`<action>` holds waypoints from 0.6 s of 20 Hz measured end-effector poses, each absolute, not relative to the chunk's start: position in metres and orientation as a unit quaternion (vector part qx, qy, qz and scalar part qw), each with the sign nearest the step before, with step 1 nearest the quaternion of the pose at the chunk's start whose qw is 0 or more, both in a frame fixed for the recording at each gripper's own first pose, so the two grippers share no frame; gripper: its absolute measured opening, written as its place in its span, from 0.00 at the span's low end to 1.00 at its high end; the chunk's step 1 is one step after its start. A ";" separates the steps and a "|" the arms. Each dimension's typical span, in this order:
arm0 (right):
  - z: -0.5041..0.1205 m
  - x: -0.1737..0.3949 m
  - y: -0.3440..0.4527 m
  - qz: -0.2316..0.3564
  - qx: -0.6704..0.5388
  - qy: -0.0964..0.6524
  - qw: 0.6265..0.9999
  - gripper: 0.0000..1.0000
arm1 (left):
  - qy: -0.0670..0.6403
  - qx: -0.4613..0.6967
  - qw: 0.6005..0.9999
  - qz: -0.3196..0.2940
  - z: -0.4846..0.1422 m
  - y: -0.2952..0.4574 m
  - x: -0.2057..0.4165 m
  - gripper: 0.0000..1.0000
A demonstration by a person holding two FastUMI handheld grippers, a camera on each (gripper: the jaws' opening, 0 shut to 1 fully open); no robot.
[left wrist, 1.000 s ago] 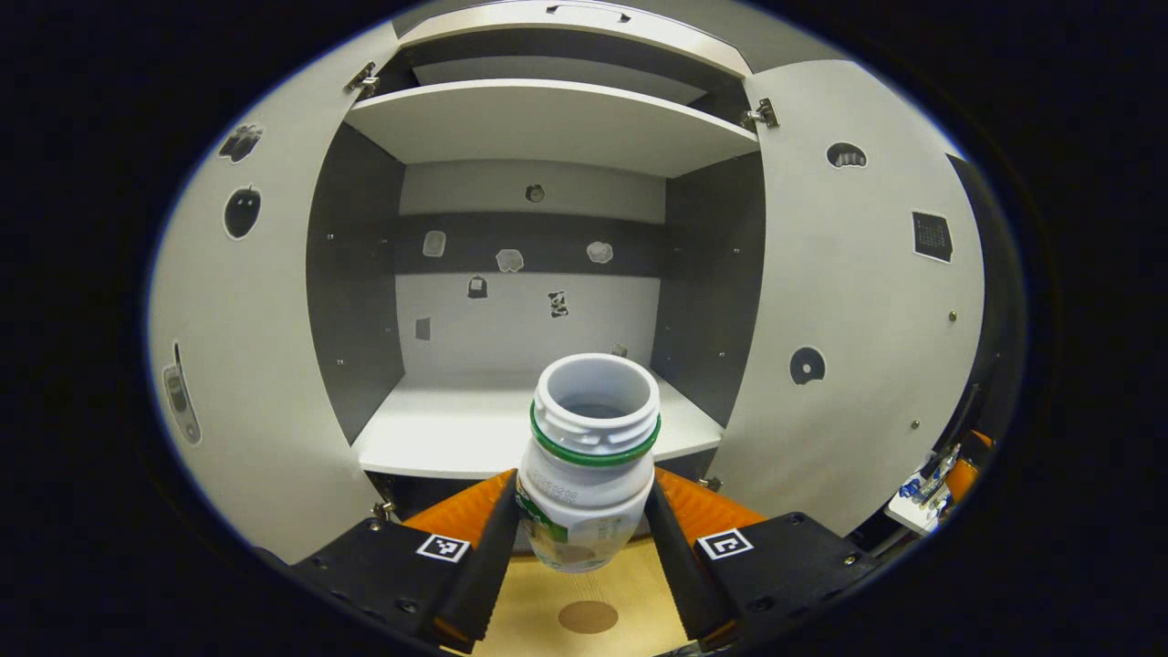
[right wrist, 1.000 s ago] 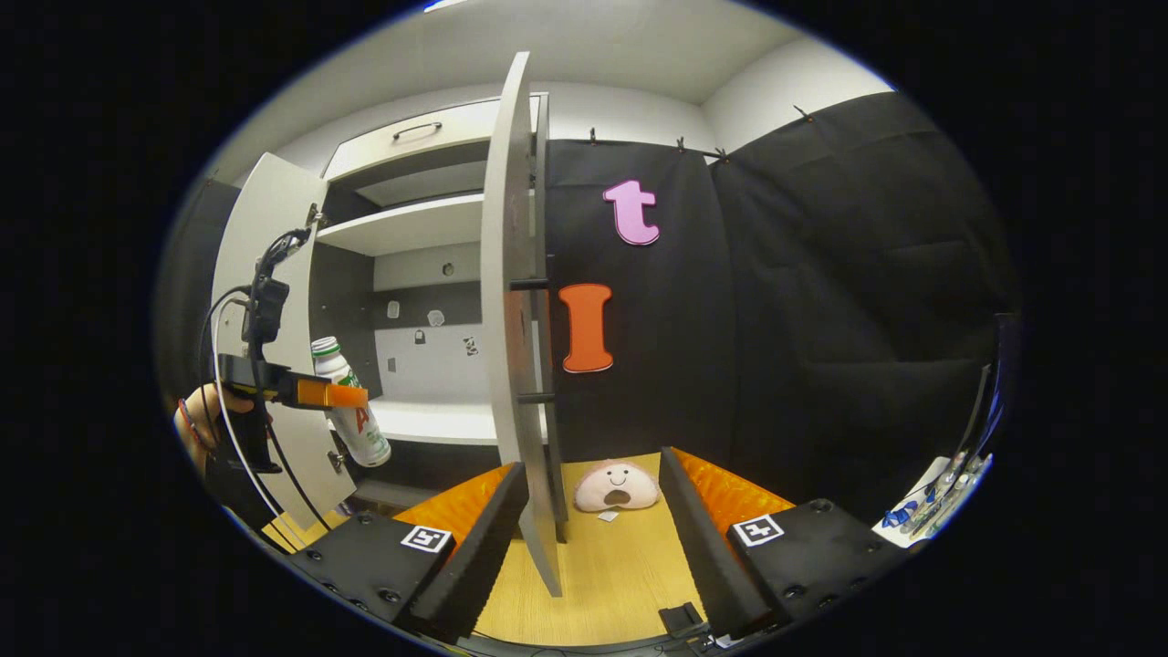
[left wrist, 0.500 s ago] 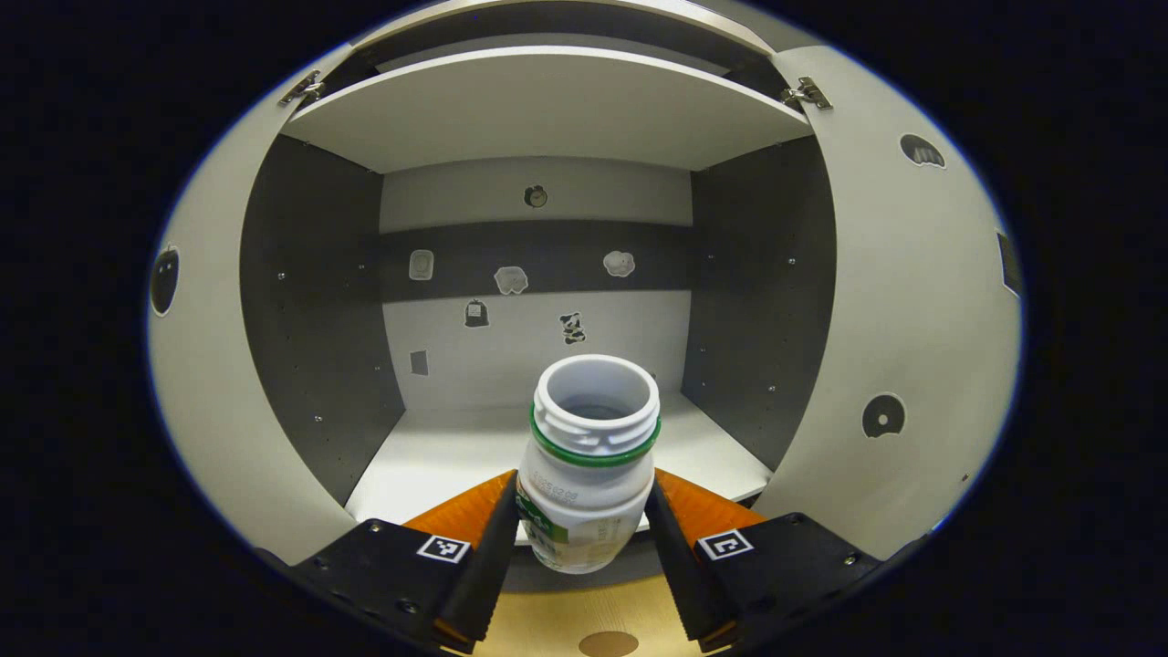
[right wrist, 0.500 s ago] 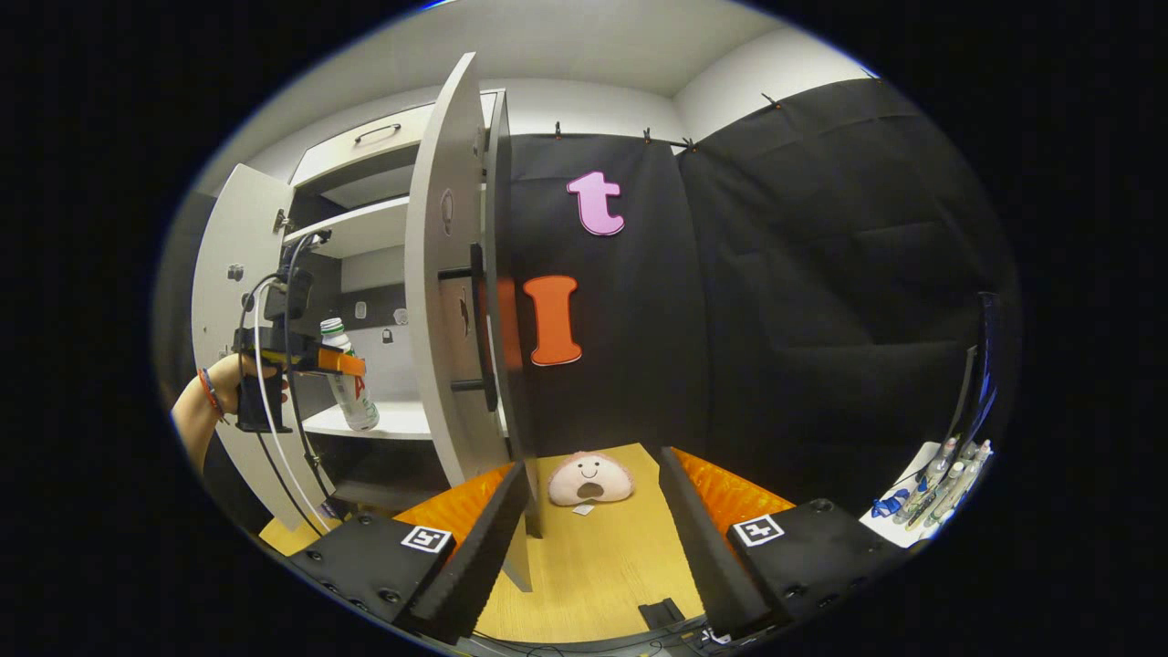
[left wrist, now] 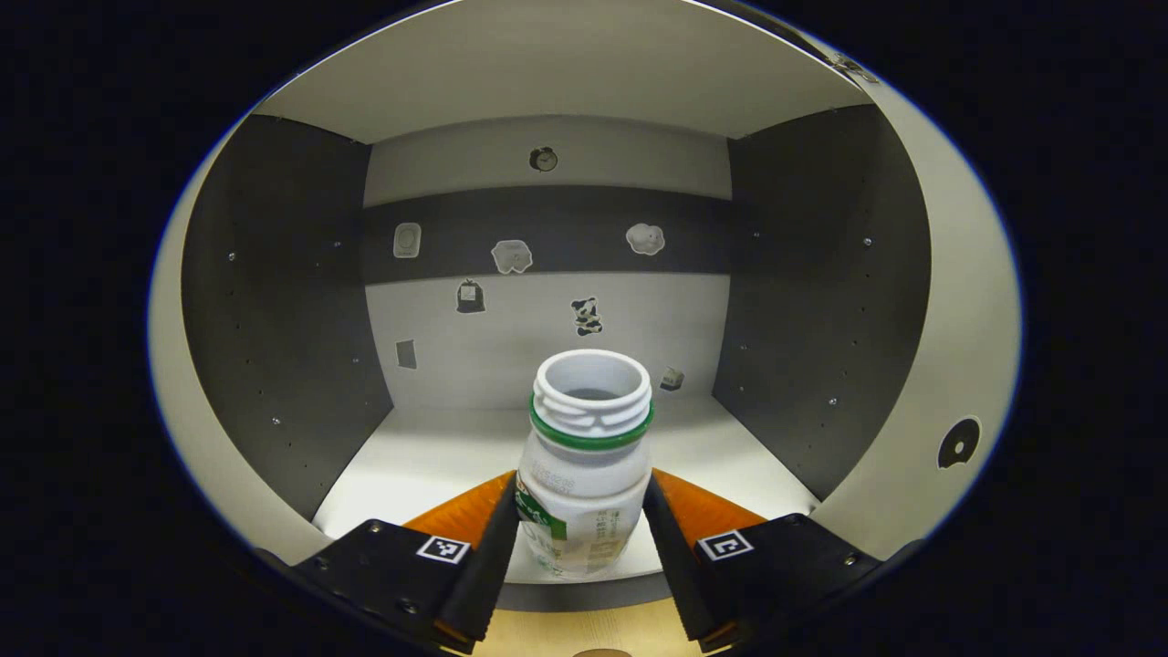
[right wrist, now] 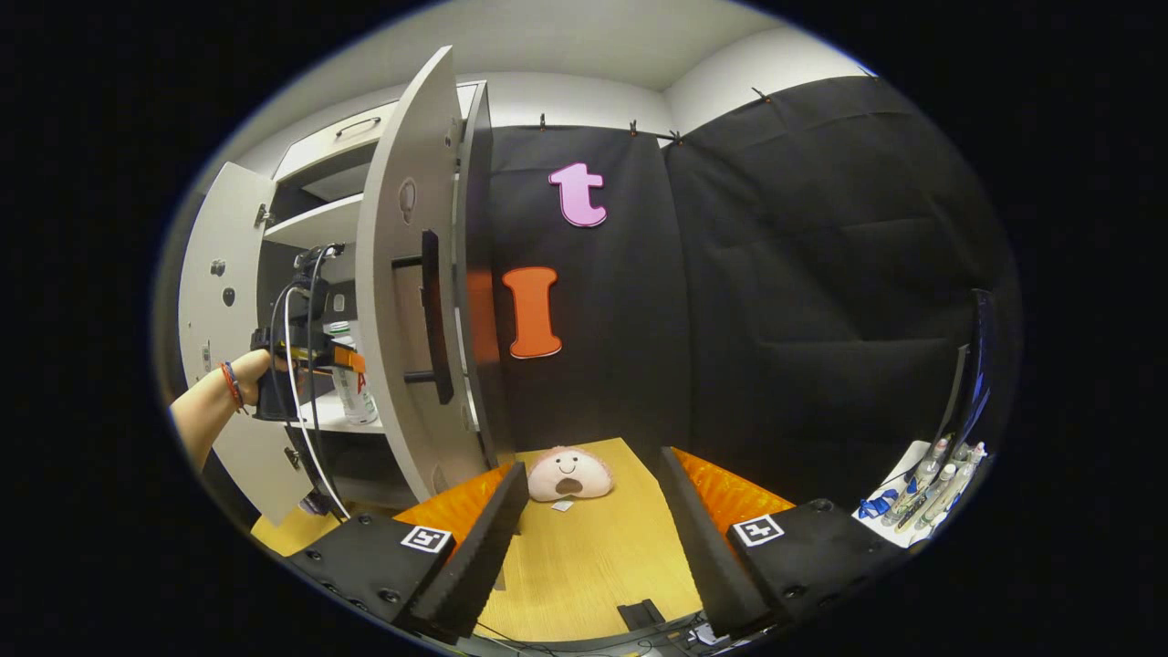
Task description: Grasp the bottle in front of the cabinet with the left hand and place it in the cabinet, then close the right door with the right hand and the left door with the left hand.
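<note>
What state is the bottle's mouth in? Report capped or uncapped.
Uncapped. In the left gripper view the bottle, held in the left gripper, shows an open threaded mouth above its green ring, no lid.

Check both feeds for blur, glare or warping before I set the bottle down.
Left gripper view: bottle sharp, shelf evenly lit with no glare, cabinet walls bowed by the fisheye. Right gripper view: right door curves strongly, its handle looks slightly soft, table clear.
</note>
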State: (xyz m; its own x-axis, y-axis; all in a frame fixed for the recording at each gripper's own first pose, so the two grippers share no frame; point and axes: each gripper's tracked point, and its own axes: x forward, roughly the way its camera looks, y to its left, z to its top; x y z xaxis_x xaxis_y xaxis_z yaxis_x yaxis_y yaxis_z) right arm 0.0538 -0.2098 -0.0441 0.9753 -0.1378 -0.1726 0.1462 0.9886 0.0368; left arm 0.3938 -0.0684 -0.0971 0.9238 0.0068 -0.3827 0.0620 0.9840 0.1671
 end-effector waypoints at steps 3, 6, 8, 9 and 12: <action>-0.047 0.058 -0.216 -0.079 0.023 0.086 0.993 0.96 | 0.198 0.094 0.976 -0.002 -0.104 -0.068 0.405 0.78; -0.048 0.063 -0.217 -0.078 0.023 0.089 0.993 0.96 | 0.195 0.102 0.975 0.012 -0.103 -0.065 0.408 0.80; -0.048 0.064 -0.216 -0.077 0.023 0.090 0.993 0.96 | 0.194 0.107 0.975 0.019 -0.100 -0.064 0.405 0.91; -0.049 0.065 -0.215 -0.075 0.024 0.091 0.993 0.96 | 0.192 0.109 0.975 0.022 -0.098 -0.063 0.403 0.95; -0.052 0.068 -0.211 -0.069 0.024 0.093 0.993 0.96 | 0.182 0.102 0.978 0.017 -0.089 -0.067 0.391 0.96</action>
